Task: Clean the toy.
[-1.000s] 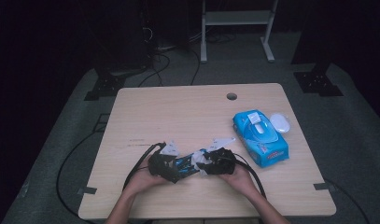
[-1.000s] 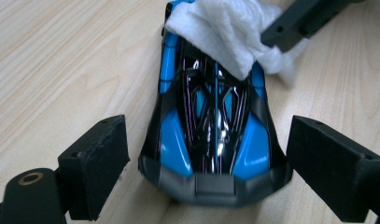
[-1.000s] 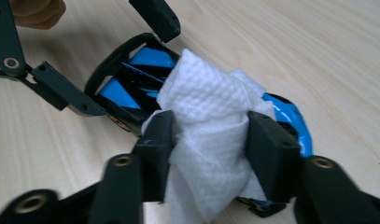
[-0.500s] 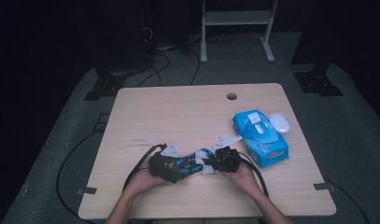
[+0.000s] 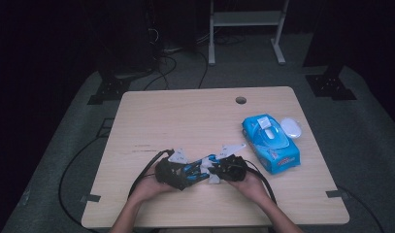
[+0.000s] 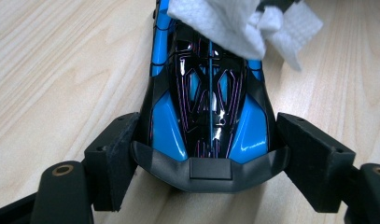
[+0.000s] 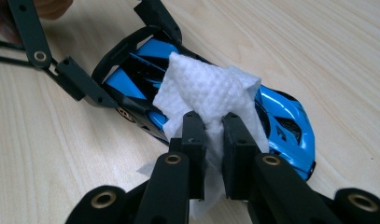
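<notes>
A blue and black toy car (image 6: pixel 208 102) lies on the wooden table (image 5: pixel 185 116) near its front edge. My left gripper (image 6: pixel 210 161) has just closed its jaws on the car's rear, one pad on each side. In the high view the left gripper (image 5: pixel 185 174) and the right gripper (image 5: pixel 213 173) face each other across the car (image 5: pixel 197 170). My right gripper (image 7: pixel 214 135) is shut on a white wipe (image 7: pixel 201 93), which drapes over the car's roof (image 7: pixel 283 116). The same wipe (image 6: pixel 225 23) covers the car's far end in the left gripper view.
A blue packet of wipes (image 5: pixel 270 143) lies to the right of the hands, with a white oval object (image 5: pixel 292 127) beside it. A cable hole (image 5: pixel 240 100) is at the table's far edge. Black cables trail off the front left.
The right hand has shifted slightly by the car with the wipe. The left hand and the car have stayed where they were.
</notes>
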`<action>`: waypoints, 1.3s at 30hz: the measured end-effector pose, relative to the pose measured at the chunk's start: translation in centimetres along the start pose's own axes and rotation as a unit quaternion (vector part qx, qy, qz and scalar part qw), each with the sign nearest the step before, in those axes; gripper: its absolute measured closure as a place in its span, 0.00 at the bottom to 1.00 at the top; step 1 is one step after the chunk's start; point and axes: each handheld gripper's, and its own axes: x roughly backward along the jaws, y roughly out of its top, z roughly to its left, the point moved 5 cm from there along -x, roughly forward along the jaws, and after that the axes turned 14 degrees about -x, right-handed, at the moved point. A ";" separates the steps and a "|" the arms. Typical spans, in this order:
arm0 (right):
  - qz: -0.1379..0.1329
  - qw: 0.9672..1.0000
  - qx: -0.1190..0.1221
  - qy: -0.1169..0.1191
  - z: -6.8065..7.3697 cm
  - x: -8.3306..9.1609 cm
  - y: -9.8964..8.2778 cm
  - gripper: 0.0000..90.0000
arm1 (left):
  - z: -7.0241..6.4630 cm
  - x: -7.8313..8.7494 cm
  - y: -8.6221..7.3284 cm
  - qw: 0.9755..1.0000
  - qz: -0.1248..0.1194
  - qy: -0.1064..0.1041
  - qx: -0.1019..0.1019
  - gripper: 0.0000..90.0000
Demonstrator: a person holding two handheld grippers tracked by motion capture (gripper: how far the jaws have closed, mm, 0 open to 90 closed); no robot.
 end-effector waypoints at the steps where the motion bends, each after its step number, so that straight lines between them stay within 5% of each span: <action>1: 0.000 1.000 -0.004 -0.002 -0.3 0.1 0.0 0.89 | 0.0 0.0 0.0 1.000 0.000 0.000 0.000 0.27; 3: -0.006 1.000 -0.013 -0.013 -1.1 0.4 -0.1 0.89 | 0.0 -0.1 0.1 1.000 -0.001 0.001 -0.001 0.27; 6: -0.003 0.998 -0.053 -0.047 -4.3 1.2 -0.8 0.89 | 0.1 0.0 0.0 1.000 -0.001 -0.001 -0.002 0.27; 8: -0.009 0.997 -0.070 -0.032 -4.8 1.2 -1.2 0.89 | 0.0 0.0 0.0 1.000 -0.002 -0.001 0.002 0.27; 13: -0.002 0.998 -0.054 -0.040 -4.3 1.1 -1.1 0.90 | 0.2 -0.3 -0.1 1.000 0.002 -0.005 0.020 0.23; 19: 0.005 0.998 -0.054 -0.034 -4.2 1.3 -1.1 0.90 | 0.1 -0.3 0.0 1.000 0.001 -0.007 0.015 0.27; 27: 0.001 0.999 -0.033 0.023 -1.2 0.9 -0.3 0.89 | 0.0 -0.4 0.3 1.000 0.006 0.000 -0.001 0.27; 30: 0.004 1.000 -0.021 0.020 -0.9 0.7 -0.3 0.89 | 0.0 -0.5 0.2 1.000 0.003 -0.001 0.000 0.27; 36: 0.008 0.998 -0.043 -0.037 -3.9 1.6 -0.9 0.90 | -0.1 -0.5 0.4 1.000 0.004 0.004 -0.006 0.27; 39: 0.001 0.999 -0.041 -0.029 -3.3 1.6 -0.8 0.90 | -0.1 -0.5 0.4 1.000 0.002 0.003 -0.004 0.27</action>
